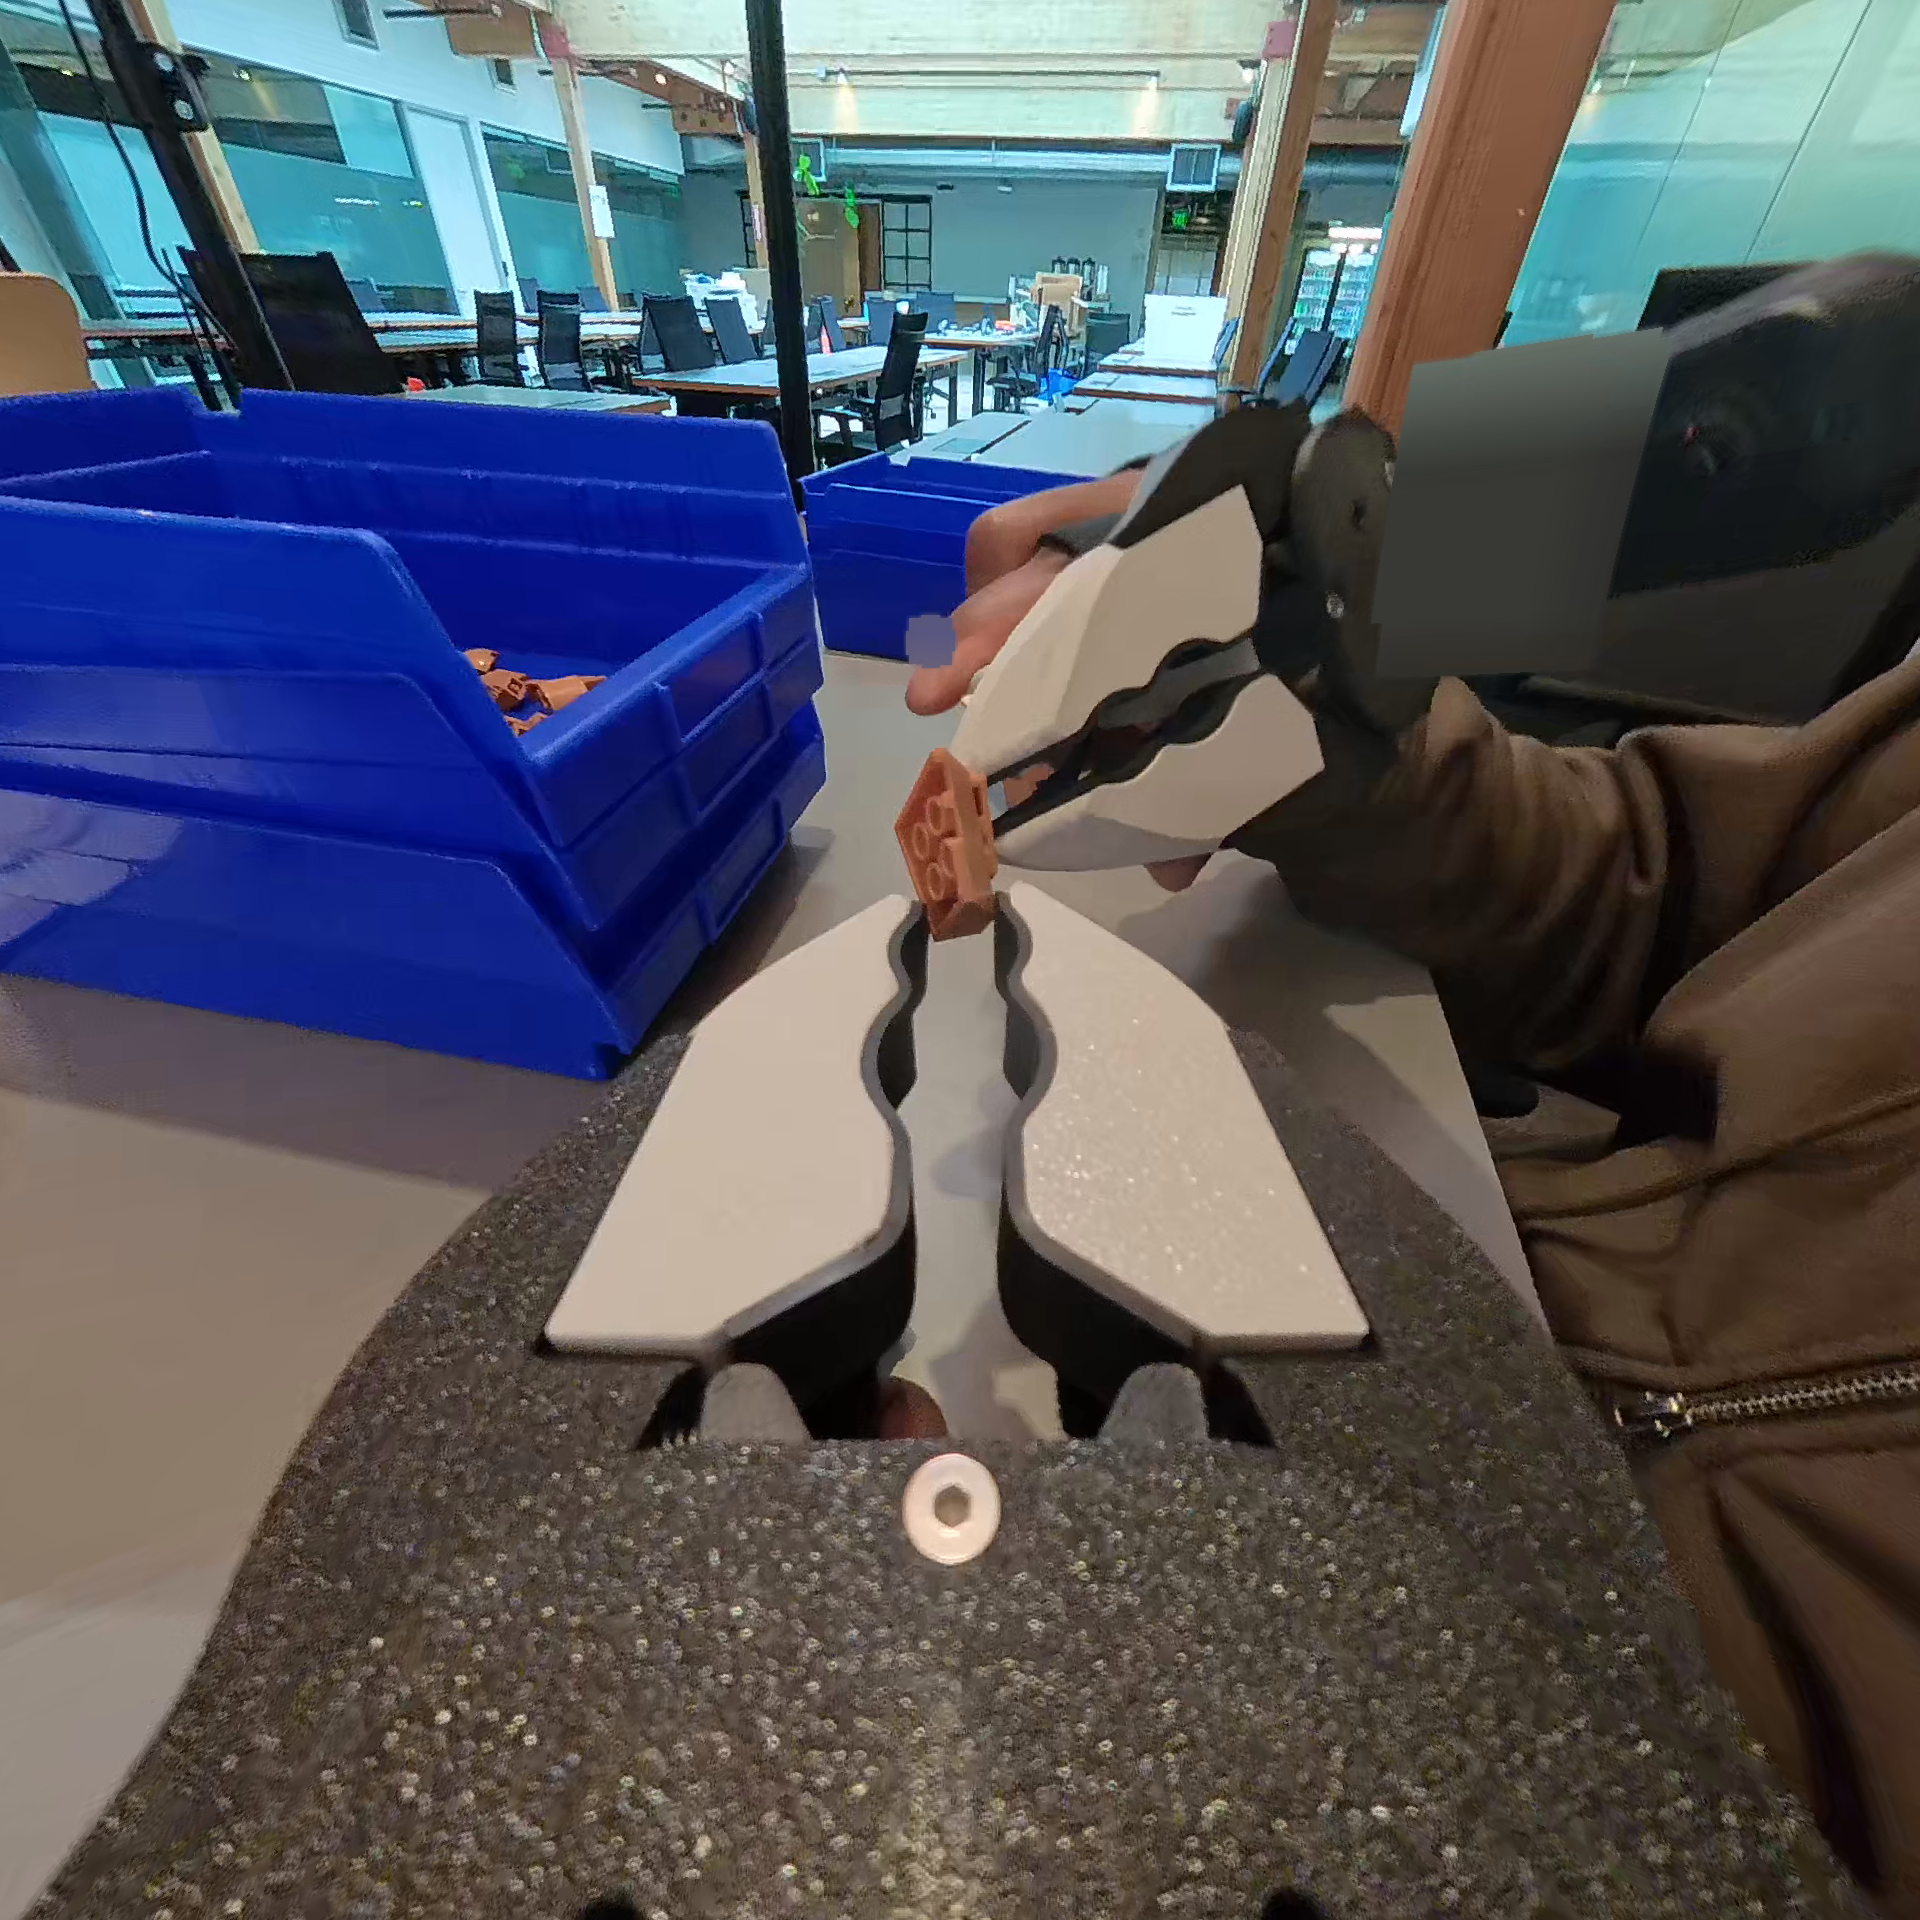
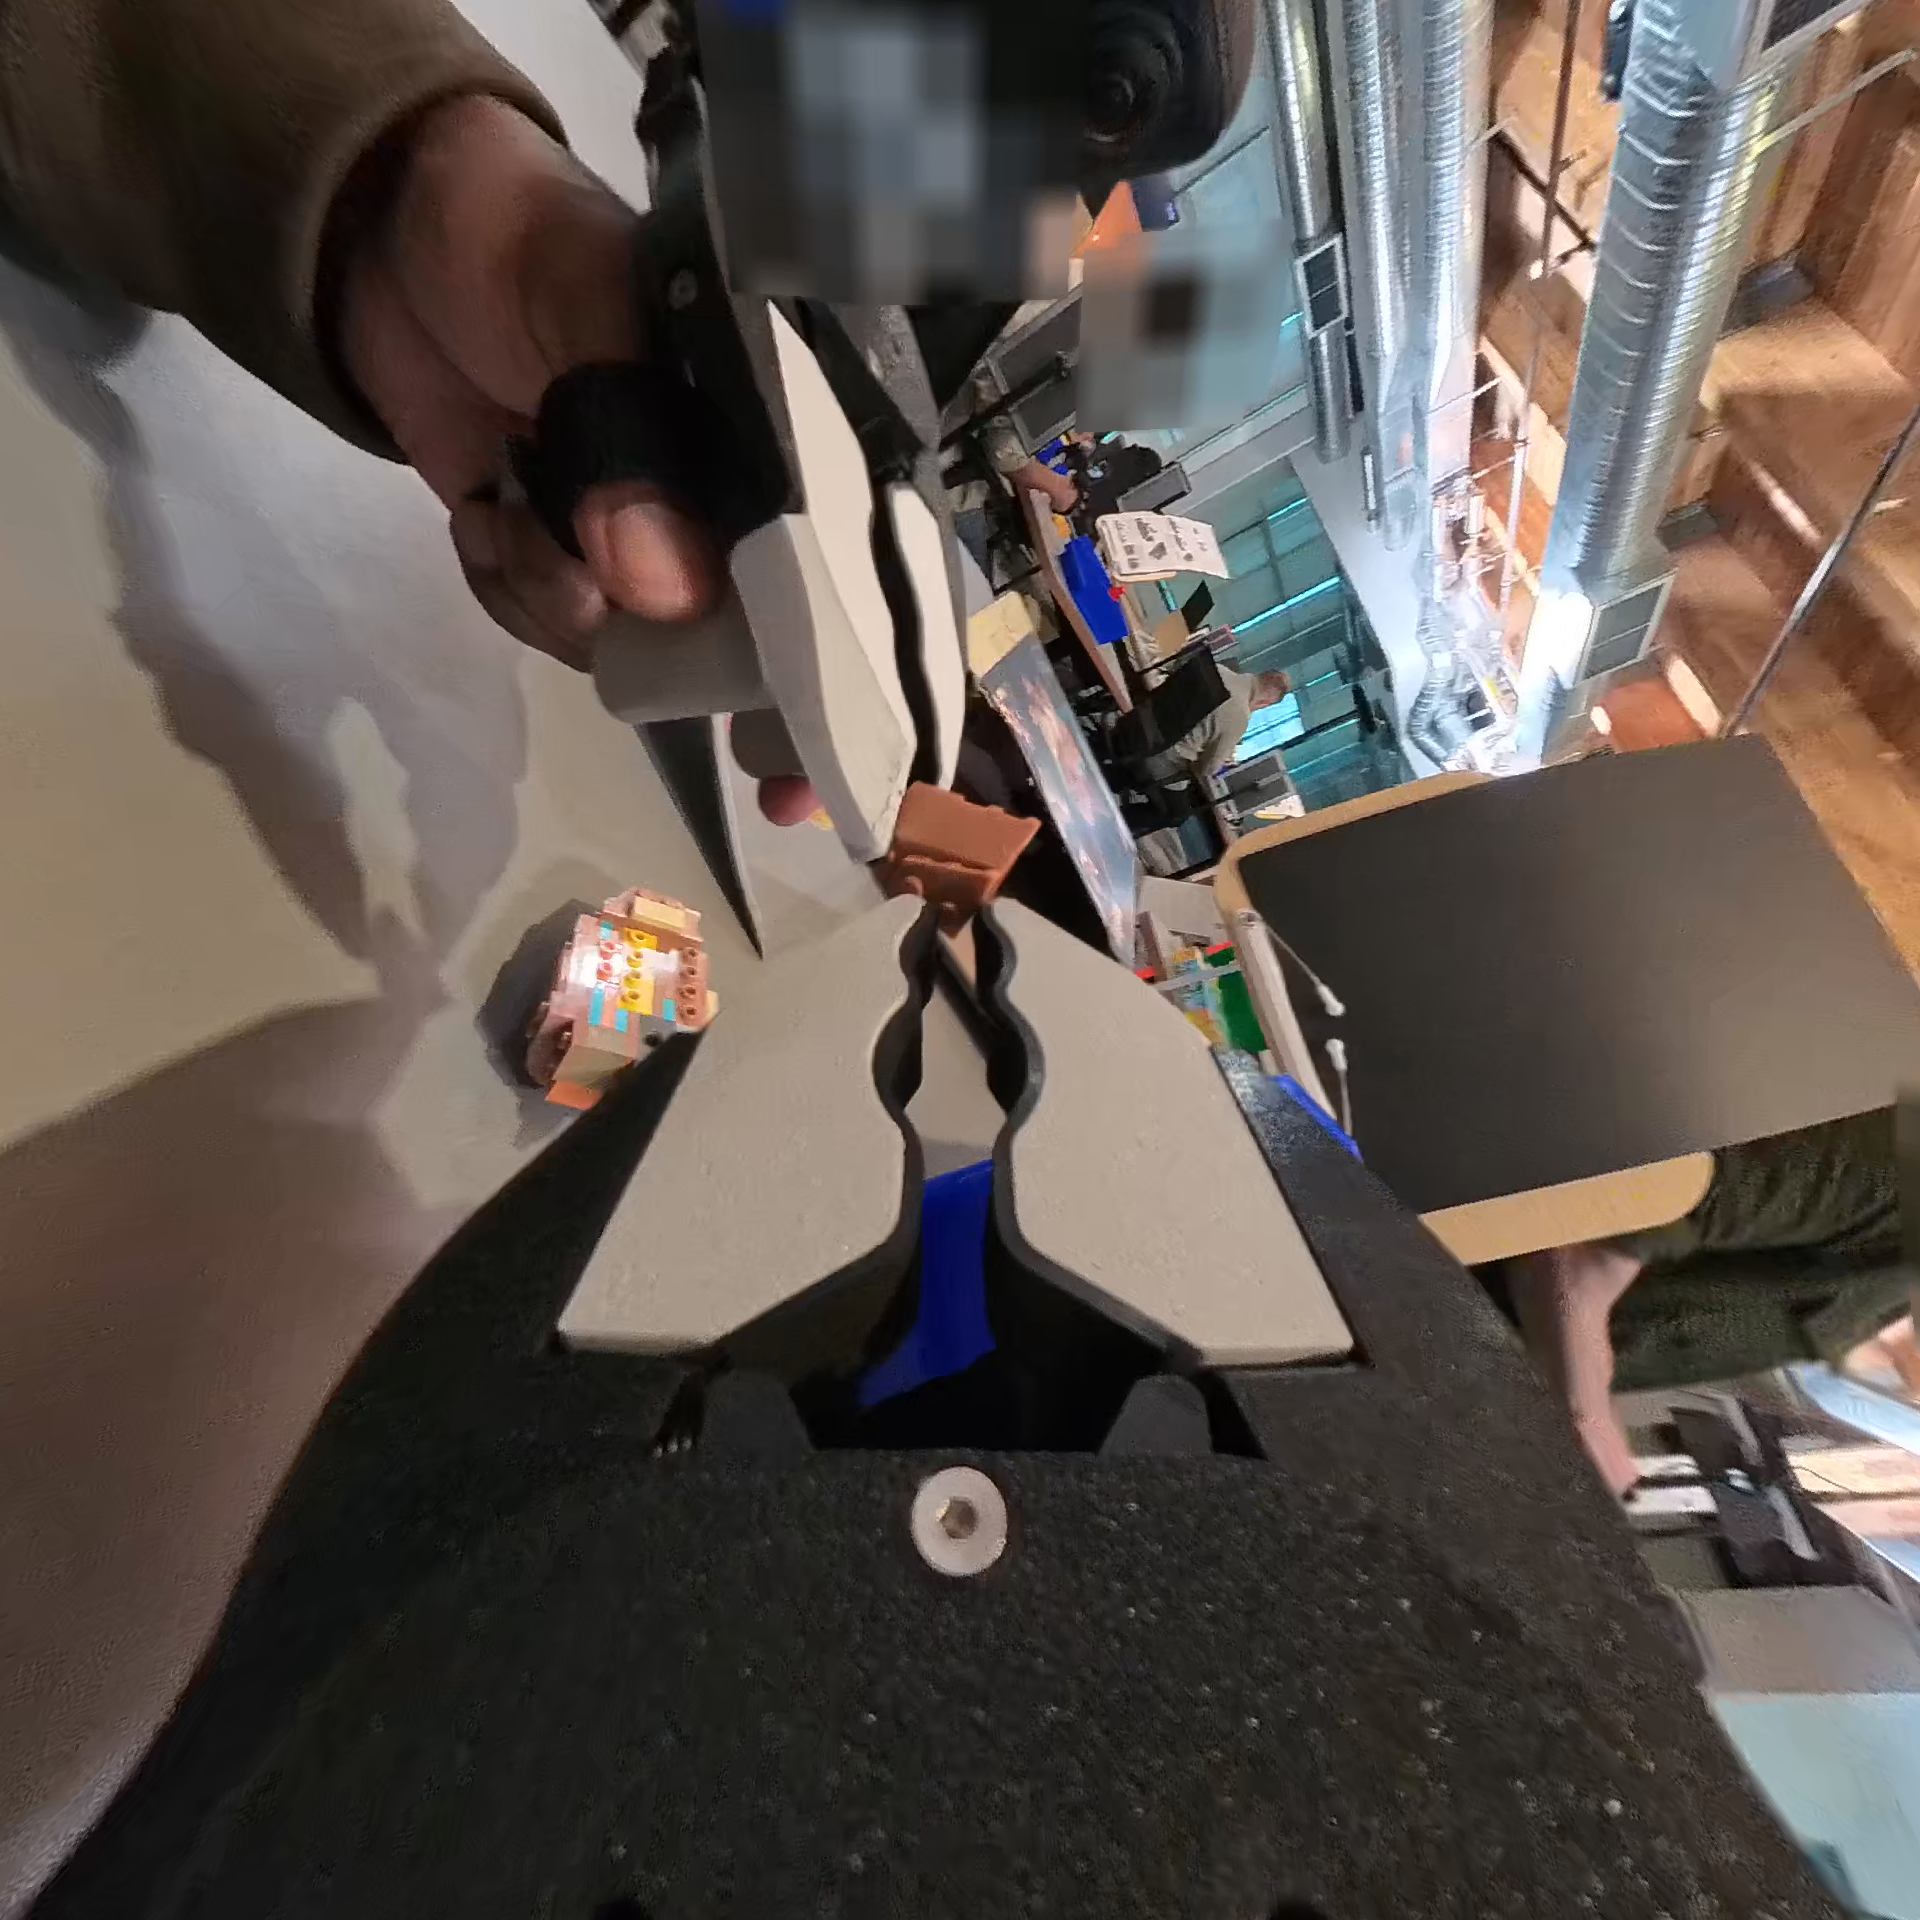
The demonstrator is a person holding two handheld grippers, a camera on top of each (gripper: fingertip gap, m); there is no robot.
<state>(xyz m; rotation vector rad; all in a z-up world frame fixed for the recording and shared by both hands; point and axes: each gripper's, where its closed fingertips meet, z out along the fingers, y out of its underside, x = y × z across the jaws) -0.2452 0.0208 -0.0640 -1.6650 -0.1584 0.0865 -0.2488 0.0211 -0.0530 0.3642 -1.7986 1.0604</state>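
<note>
Now, both grippers, left [image 1: 956, 914] and right [image 1: 992, 805], clamped on one brown brick [image 1: 943, 836] at twelve o'clock; could twist loose under uneven pull.

brown studded brick [image 1: 943, 831], tilted, held above table, pinched by both grippers

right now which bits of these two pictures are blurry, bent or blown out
Left wrist view: wide-angle bending curves the blue bins; the brown brick is sharp, the right gripper behind it soft toward the frame edge. Right wrist view: tilted, glare whitens the small brick model, and hard shadows smear across the table.
</note>
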